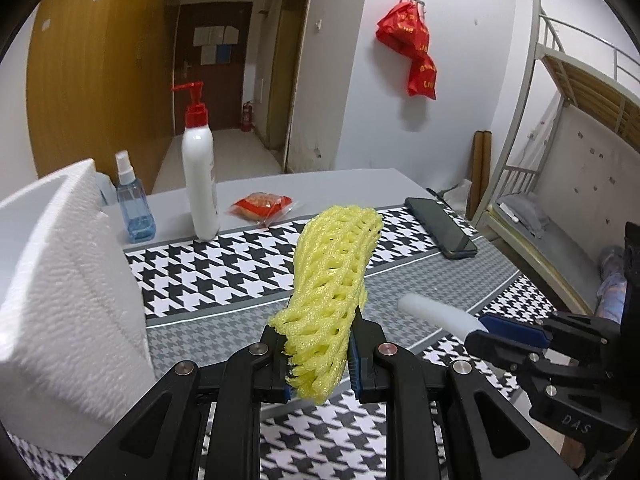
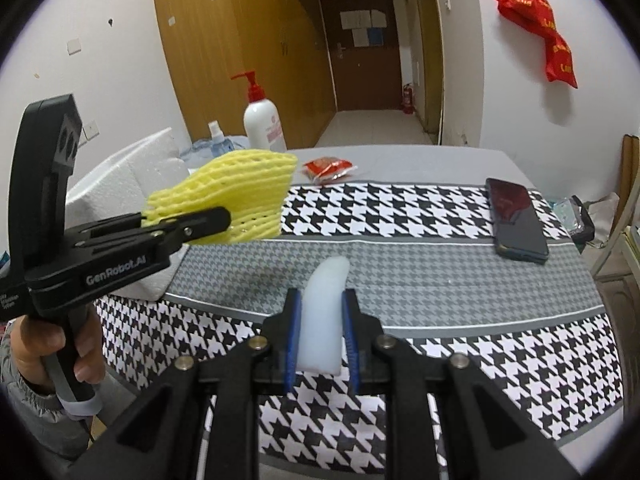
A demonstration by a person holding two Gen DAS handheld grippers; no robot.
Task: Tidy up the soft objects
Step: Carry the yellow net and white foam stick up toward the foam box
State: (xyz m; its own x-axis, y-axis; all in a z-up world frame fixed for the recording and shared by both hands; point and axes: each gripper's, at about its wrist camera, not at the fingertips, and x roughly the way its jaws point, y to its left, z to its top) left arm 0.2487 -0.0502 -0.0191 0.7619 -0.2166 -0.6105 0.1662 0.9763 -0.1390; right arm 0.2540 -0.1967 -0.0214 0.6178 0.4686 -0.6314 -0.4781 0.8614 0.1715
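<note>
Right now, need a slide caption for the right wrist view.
Right gripper clamps a white foam strip above the houndstooth cloth; left gripper holds yellow foam netting.

- "GenRobot.AI" is printed in white on the black side of the left gripper (image 2: 224,216), just behind the jaws.
- "DAS" is embossed on the black body of the right gripper (image 1: 476,330), well behind its jaws.
- The red bag (image 1: 412,50) hanging on the wall carries yellow characters, too small to read.
- The pump bottle (image 2: 264,124) bears a pink label, unreadable.
</note>
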